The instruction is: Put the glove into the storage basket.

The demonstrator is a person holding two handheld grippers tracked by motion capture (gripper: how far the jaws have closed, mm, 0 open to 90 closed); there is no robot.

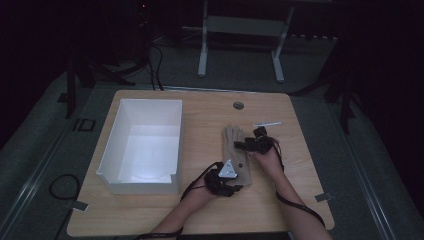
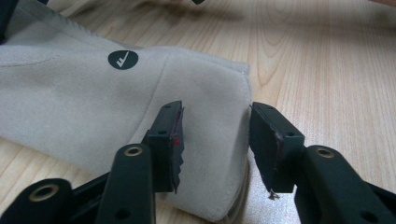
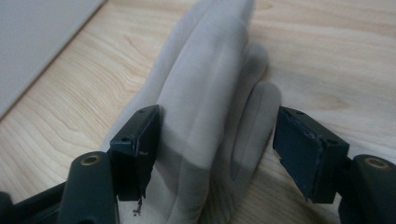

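Beige suede glove (image 1: pixel 237 155) — lying flat on the table (round black logo).

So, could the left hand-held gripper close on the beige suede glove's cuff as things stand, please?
Probably yes: the left hand-held gripper is open with the beige suede glove cuff's corner already between its jaws, nothing in between.

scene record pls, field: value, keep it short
work surface: wooden table
item in hand: grey glove, lying flat
left gripper: open, jaws astride the glove's cuff end
right gripper: open, jaws astride the glove's fingers
container: white box, left of the glove, open top
other: small pale strip beyond the glove, too small to identify
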